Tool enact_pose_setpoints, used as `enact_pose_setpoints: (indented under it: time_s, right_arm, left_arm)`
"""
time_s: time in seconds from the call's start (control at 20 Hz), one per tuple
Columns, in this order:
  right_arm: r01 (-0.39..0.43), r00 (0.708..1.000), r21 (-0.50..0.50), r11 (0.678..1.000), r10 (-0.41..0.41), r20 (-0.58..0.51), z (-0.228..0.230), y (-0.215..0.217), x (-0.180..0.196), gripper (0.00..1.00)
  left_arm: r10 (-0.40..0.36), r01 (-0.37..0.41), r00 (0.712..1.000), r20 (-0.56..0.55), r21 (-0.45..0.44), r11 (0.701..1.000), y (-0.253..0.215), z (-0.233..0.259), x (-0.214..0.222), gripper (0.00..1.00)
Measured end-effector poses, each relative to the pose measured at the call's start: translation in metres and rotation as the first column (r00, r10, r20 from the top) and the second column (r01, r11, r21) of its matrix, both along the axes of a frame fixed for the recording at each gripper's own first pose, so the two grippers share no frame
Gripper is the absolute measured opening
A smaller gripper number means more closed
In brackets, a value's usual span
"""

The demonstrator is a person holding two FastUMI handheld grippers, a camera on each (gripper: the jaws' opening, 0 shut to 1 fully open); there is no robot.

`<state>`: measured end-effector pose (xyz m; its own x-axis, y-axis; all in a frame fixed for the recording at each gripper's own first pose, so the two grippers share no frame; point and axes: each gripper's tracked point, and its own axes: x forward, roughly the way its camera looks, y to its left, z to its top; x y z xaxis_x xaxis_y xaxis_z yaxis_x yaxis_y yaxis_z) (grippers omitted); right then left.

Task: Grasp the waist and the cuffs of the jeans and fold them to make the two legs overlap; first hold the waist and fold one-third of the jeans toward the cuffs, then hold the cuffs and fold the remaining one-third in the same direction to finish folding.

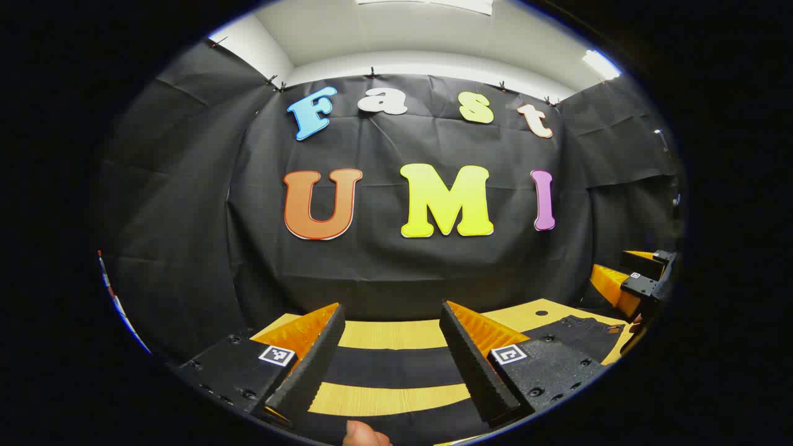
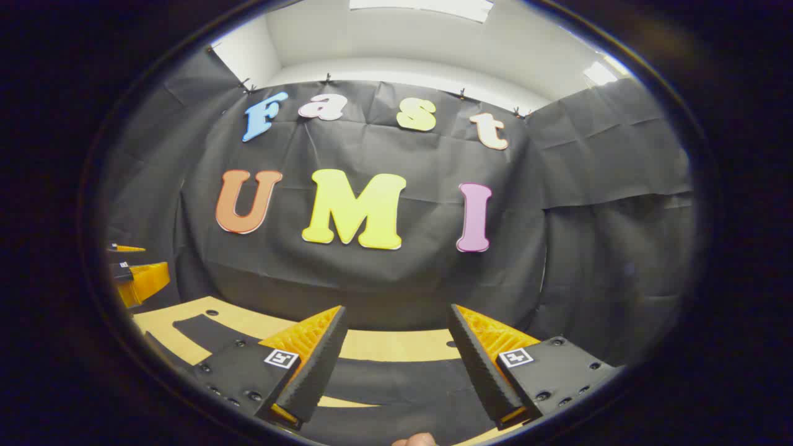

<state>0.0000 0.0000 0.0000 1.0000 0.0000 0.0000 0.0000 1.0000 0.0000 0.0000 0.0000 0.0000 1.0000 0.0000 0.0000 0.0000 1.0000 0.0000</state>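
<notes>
Jeans (image 1: 396, 367), dark and laid flat on the wooden table (image 1: 384, 334), lie just beneath and ahead of both tools, the two legs apparently running as separate bands across the left gripper view with bare wood between them. The left gripper (image 1: 391, 359) hovers above the legs, fingers spread wide and holding nothing; a fingertip (image 1: 365, 435) of the person shows at 6 o'clock. At 3 o'clock in that view the waist end (image 1: 576, 334) lies flat. The right gripper (image 2: 396, 362) likewise hangs over dark denim (image 2: 396, 378) with its fingers apart and empty; its fellow tool appears at 9 o'clock there.

Risk, as I judge it: nothing is gripped yet, and denim lying flat may be pinched in only one layer, so the legs would overlap crookedly or slip free mid-fold.
</notes>
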Motion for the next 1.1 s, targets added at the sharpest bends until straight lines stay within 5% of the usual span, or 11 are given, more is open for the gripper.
enact_pose_setpoints:
  time_s: [0.4,1.1]
  right_arm:
    - [-0.081,0.996,0.012,0.997,0.081,-0.041,-0.016,0.010,0.017,0.99]
    - [-0.089,0.995,-0.006,0.996,0.089,-0.041,-0.017,0.011,0.019,0.99]
  left_arm:
    - [0.044,-0.043,0.998,-0.038,0.013,0.999,0.002,-0.014,0.002,0.99]
    - [0.055,-0.054,0.997,-0.052,0.023,0.998,0.007,-0.015,0.006,0.99]
